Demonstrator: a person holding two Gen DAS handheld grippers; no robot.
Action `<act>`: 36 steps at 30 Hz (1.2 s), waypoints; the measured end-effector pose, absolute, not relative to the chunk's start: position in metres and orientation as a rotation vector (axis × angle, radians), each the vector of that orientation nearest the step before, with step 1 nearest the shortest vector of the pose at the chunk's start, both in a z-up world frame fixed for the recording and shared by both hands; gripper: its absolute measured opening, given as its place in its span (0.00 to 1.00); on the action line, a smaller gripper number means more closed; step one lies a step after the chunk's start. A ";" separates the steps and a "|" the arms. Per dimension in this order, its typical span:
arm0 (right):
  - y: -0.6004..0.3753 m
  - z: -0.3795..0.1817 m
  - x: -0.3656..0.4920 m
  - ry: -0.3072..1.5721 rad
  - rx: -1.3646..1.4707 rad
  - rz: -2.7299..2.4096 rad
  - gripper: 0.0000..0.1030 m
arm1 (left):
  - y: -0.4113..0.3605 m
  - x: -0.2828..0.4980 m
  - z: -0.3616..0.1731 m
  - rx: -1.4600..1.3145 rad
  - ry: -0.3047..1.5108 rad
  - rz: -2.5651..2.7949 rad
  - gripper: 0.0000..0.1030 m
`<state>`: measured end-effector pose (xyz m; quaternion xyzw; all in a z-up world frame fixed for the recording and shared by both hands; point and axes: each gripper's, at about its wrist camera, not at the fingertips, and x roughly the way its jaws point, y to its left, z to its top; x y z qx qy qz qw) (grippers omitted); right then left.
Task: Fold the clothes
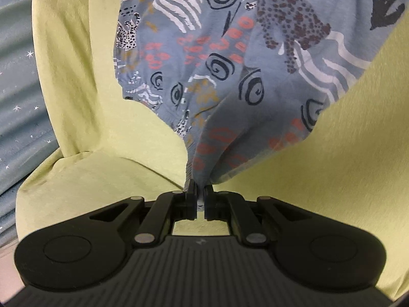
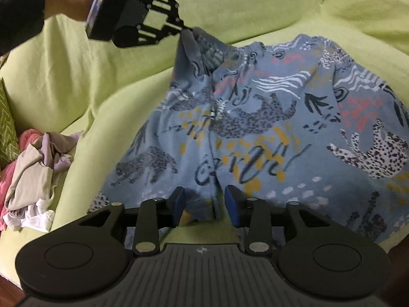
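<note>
A blue patterned garment (image 2: 255, 128) with leopards, spirals and stripes lies spread on a green sofa seat (image 2: 115, 107). My left gripper (image 1: 200, 192) is shut on a corner of the garment (image 1: 230, 89) and lifts it off the seat; it also shows in the right wrist view (image 2: 188, 28) at the garment's far left corner. My right gripper (image 2: 207, 204) is open, its blue-padded fingers (image 2: 179, 202) astride the garment's near edge at a central seam fold.
A pile of pink, beige and white clothes (image 2: 30, 179) lies at the left of the sofa beside a green patterned cushion (image 2: 7, 122). The sofa backrest (image 2: 230, 5) rises behind. A teal starred curtain (image 1: 18, 76) hangs at left.
</note>
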<state>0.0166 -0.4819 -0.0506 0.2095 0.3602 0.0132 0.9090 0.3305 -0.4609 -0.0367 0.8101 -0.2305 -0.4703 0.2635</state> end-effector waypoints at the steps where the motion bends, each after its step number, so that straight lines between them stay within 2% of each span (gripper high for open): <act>1: -0.480 -0.051 0.018 0.743 0.432 0.032 0.36 | -0.460 0.331 -0.039 2.184 -0.621 -1.274 0.03; 2: -0.476 -0.052 0.020 0.750 0.418 0.031 0.20 | -0.459 0.331 -0.041 2.177 -0.618 -1.277 0.03; 3: -0.473 -0.053 0.021 0.755 0.406 0.029 0.11 | -0.458 0.330 -0.042 2.171 -0.618 -1.279 0.03; 5: -0.470 -0.053 0.020 0.757 0.397 0.014 0.05 | -0.456 0.329 -0.044 2.159 -0.618 -1.282 0.03; 19: -0.468 -0.009 -0.001 0.671 0.335 -0.039 0.03 | -0.447 0.320 -0.036 2.107 -0.607 -1.273 0.03; 30: -0.473 0.047 -0.045 0.556 0.264 -0.068 0.03 | -0.447 0.314 -0.036 2.084 -0.593 -1.285 0.03; 36: -0.481 0.057 -0.063 0.545 0.238 -0.102 0.03 | -0.456 0.305 -0.022 2.019 -0.568 -1.310 0.03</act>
